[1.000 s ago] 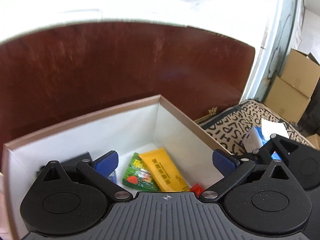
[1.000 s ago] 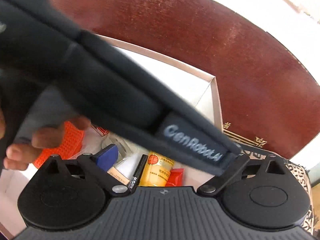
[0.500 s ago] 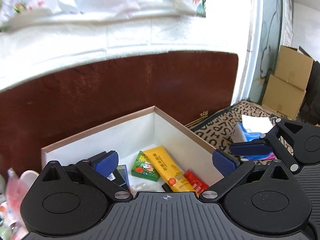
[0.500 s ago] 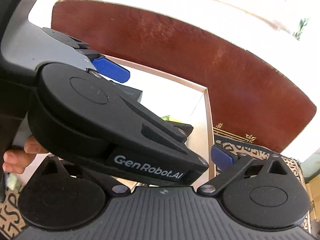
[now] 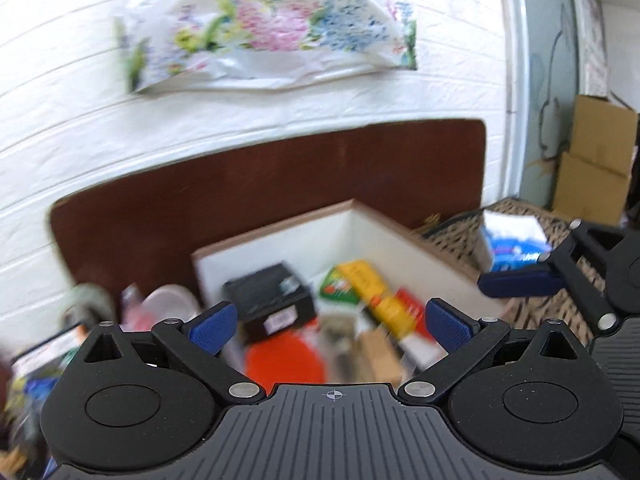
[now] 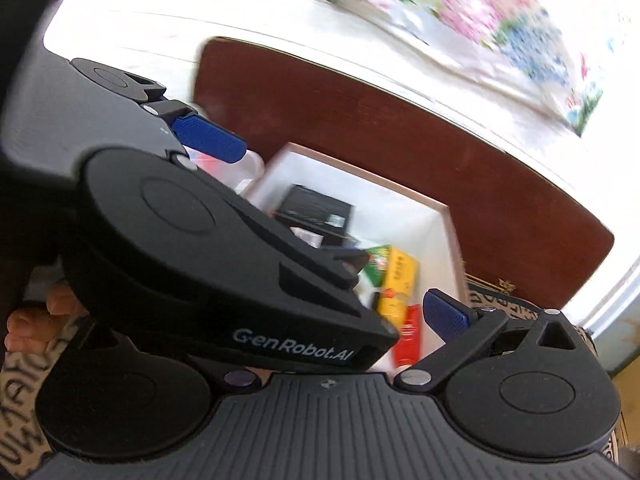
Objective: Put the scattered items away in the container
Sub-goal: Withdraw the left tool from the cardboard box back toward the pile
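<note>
A white box with a brown rim (image 5: 276, 228) stands against a brown headboard. It holds a black box (image 5: 268, 294), a green packet (image 5: 338, 290), a yellow tube (image 5: 372, 292), a red sachet (image 5: 410, 304) and a round orange item (image 5: 284, 360). My left gripper (image 5: 327, 326) is open and empty, above the box's near side. My right gripper (image 6: 332, 320) is open and empty; its left finger is hidden behind the left gripper's body (image 6: 180, 240). The box (image 6: 440, 216) also shows in the right wrist view.
Bottles and packets (image 5: 160, 300) lie left of the box. A blue and white tissue pack (image 5: 512, 240) lies on a patterned cover (image 5: 452, 236) to the right. Cardboard boxes (image 5: 596, 160) stand far right. A floral cloth (image 5: 272, 28) hangs on the white wall.
Both grippers have pulled back and up from the box, so more of the wall and the box's contents show. Both stay open and empty.
</note>
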